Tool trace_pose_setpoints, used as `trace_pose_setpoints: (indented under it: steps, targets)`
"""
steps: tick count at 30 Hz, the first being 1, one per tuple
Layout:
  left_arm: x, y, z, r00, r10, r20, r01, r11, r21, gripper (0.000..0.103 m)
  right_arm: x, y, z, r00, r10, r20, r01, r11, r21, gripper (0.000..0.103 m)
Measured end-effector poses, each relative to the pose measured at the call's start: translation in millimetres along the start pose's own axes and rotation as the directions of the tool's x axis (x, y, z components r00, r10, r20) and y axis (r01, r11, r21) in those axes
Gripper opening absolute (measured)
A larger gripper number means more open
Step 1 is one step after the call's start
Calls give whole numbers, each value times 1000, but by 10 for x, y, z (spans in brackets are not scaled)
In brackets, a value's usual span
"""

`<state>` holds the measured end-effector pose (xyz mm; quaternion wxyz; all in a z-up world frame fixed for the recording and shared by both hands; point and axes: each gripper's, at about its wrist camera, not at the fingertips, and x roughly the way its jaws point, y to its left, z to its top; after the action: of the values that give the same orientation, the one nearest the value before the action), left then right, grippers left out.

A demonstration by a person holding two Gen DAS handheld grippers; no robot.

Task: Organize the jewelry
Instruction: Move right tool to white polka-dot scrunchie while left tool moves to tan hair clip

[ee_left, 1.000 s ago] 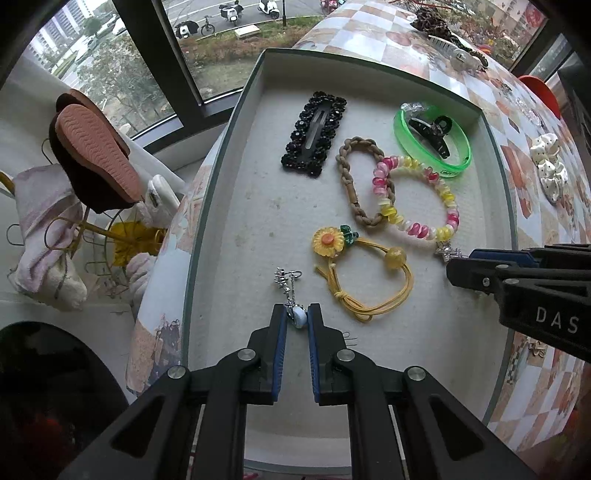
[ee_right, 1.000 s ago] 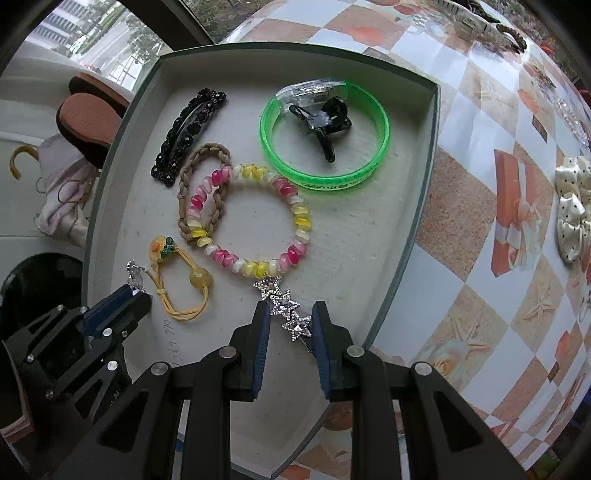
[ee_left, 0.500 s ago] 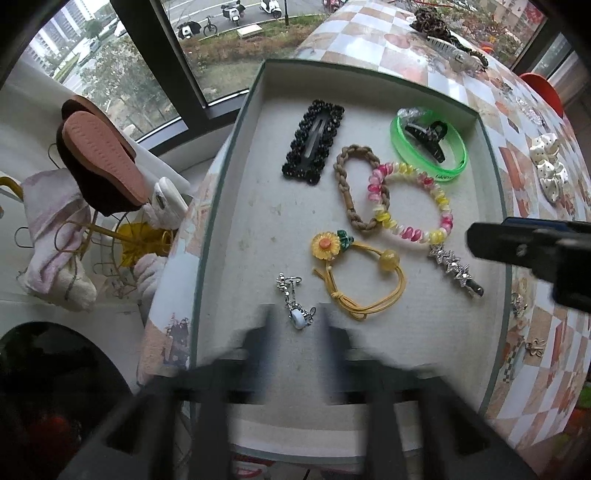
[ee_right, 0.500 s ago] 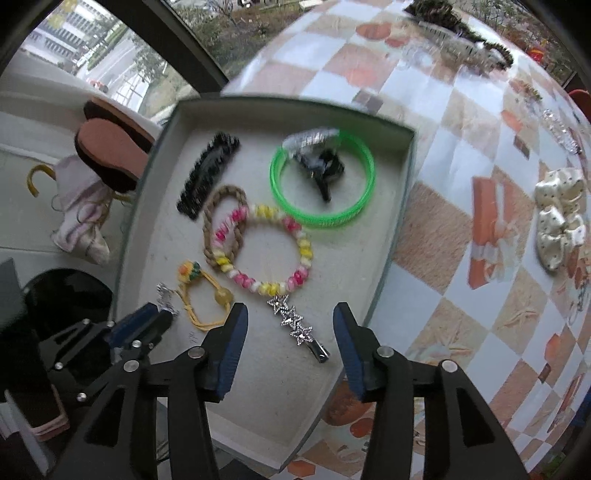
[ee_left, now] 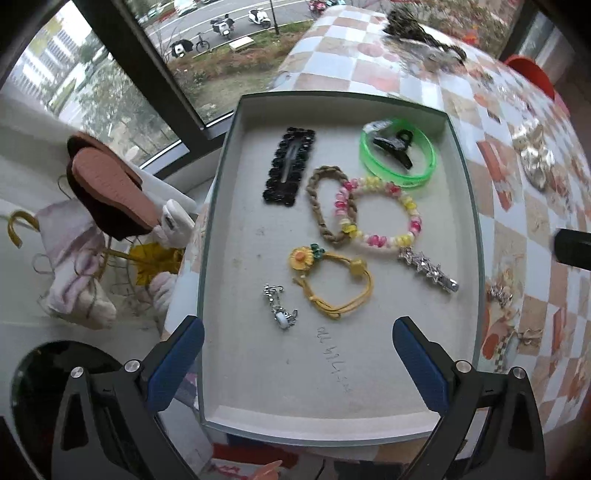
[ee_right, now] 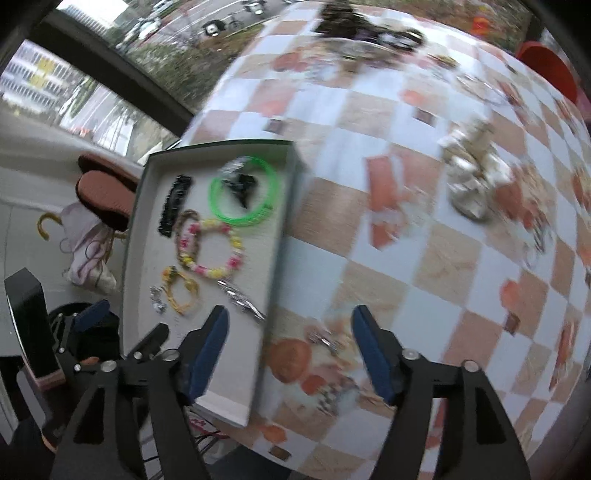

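Observation:
A grey tray [ee_left: 212, 240] holds a black beaded clip [ee_left: 290, 170], a green bangle [ee_left: 424, 173] around a black claw clip [ee_left: 393, 146], a braided tie [ee_left: 325, 206], a pink-and-yellow bead bracelet [ee_left: 376, 214], a yellow flower tie [ee_left: 332, 288], a silver star clip [ee_left: 428, 271] and a small silver charm [ee_left: 279, 306]. My left gripper [ee_left: 295, 332] hovers above the charm, its jaws opening wide with nothing between them. My right gripper [ee_right: 289, 317] hangs over the tray's right rim [ee_right: 280, 236] and the tablecloth, jaws opening and empty. The right wrist view is blurred.
The chequered tablecloth [ee_right: 369, 258] carries a cream bow [ee_right: 469, 184], small silver pieces [ee_right: 325, 338] beside the tray and a dark pile [ee_left: 417, 29] at the far end. A slipper [ee_left: 107, 188] on a wire rack and a window lie left of the table.
Both grippers opened and rose. The left let go of the silver charm and the right let go of the star clip. Both pieces lie in the tray. The right gripper swung right.

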<state>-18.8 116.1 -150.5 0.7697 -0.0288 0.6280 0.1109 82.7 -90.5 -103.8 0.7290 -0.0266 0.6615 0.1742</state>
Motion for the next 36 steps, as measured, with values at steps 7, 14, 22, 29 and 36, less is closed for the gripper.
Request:
trace_pose_setpoints:
  steps: [7,14,22,29,36]
  targets:
    - [-212,-360,61,999,-22,25,20,997,80,103,-190,-687,-254,1000,-4,12,2,985,171,83]
    - [-404,-806,151,996,-81,24,78,990,121,103,-311,-1145,-340,1000,-13,21,8,971,238,83]
    - [-447,-1420,91,988,-145,-43,150,980,130,103,-325,-1506,-228,1000,-16,5,15,979,203,83]
    - [-261,-1683,-19,977,-175,-123,170,984,-51,103,-349,-1737,57,1000,-3,10,2,991,133,83]
    - [-79,-1862,-270,971,-168,-172,128,968,-218,103,-310,-1847,358,1000,13,18,-14,998,56,83]
